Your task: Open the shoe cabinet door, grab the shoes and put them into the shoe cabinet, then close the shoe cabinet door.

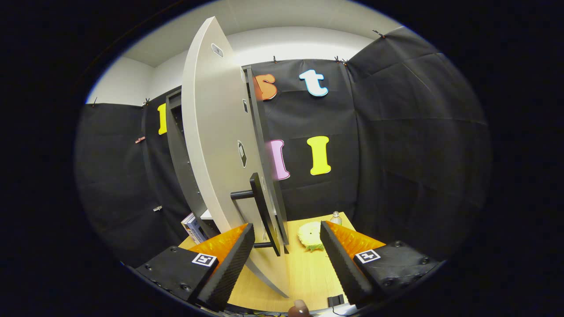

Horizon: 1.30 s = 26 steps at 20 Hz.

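Note:
The shoe cabinet's pale grey door (216, 145) stands swung open, almost edge-on to me, with the dark cabinet body (176, 149) behind it to the left. Its black bar handle (264, 211) reaches down between my fingers, closer to the left one. My gripper (287, 229) is open, and neither finger presses on the handle. A pale yellow, soft-looking thing (310, 235), perhaps a shoe, lies on the wooden table (304, 273) just beyond the right fingertip.
A small clear bottle (335, 217) stands at the table's far edge behind the yellow thing. Books (194, 226) lean beside the cabinet's foot on the left. A small black object (335, 300) and a brown rounded thing (299, 309) sit at the table's near edge.

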Available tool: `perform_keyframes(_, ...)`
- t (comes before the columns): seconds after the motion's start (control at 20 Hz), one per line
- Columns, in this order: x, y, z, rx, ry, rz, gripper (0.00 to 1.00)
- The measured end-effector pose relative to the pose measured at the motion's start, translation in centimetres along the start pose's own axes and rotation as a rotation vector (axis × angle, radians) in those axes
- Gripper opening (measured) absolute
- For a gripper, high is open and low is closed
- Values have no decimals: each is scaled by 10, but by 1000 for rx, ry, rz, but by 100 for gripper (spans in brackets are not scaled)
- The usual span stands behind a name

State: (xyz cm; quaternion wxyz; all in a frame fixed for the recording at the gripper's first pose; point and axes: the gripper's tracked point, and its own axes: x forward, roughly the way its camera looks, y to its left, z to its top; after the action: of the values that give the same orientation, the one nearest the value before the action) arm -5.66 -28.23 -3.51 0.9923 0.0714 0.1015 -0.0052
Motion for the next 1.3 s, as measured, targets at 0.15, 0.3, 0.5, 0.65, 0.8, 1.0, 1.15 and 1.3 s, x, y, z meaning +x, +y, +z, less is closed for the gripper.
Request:
perform_keyframes(0.15,-1,22,-6,-14,-5,22,98)
perform_keyframes(0.3,0,42,-13,-14,2,23,98)
perform_keyframes(0.5,7,77,-25,17,15,29,98)
perform_keyframes(0.65,16,104,-31,27,16,18,98)
perform_keyframes(0.8,23,131,-36,34,4,12,98)
perform_keyframes(1.0,36,156,-42,50,4,-16,98)
perform_keyframes(1.15,49,171,-49,52,13,-38,98)
perform_keyframes(1.3,59,195,-53,50,13,-35,98)
